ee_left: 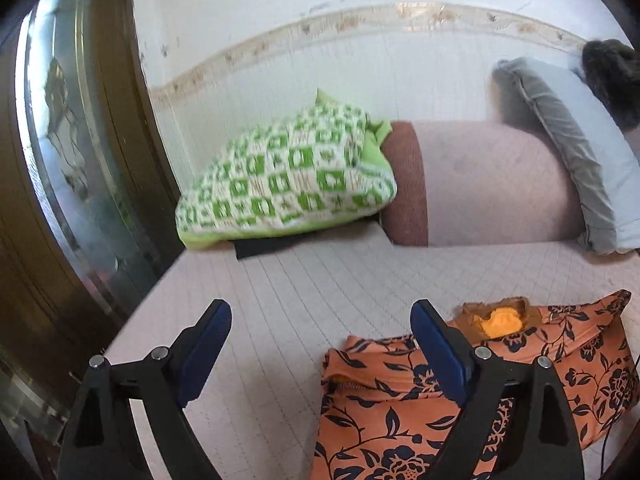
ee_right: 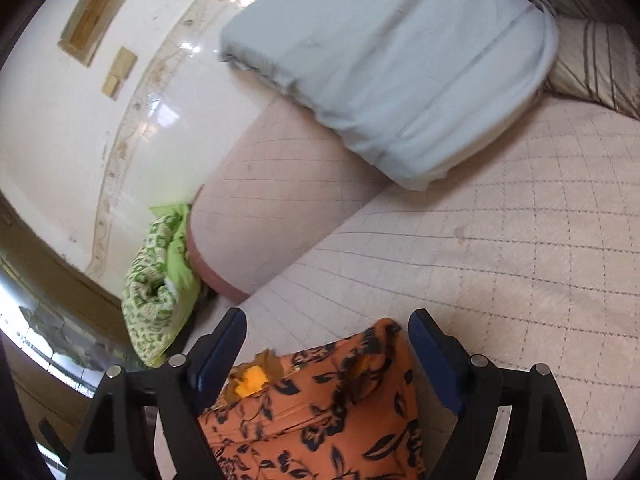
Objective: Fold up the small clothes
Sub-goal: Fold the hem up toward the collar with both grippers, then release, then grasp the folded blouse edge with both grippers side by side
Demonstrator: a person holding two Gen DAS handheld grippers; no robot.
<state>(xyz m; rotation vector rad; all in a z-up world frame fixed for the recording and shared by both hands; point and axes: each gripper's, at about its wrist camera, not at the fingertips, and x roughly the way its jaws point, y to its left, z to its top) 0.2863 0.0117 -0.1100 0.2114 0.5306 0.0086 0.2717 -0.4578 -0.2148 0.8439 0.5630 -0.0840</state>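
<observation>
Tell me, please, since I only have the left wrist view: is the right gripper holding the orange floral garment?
Observer: No, the right gripper is open, its fingers straddling the orange floral garment.
Operator: What lies beyond it?
Observer: A pale blue pillow, leaning on the pink bolster.
Operator: Anything behind that pillow?
Observer: A striped beige cushion at the far right.

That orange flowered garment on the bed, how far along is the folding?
Early or midway. The orange black-flowered garment lies bunched on the pale quilted bedspread, possibly folded once. Nothing is held: the left hand-held gripper and right hand-held gripper are open above it. Gripping, folding and flattening remain.
</observation>
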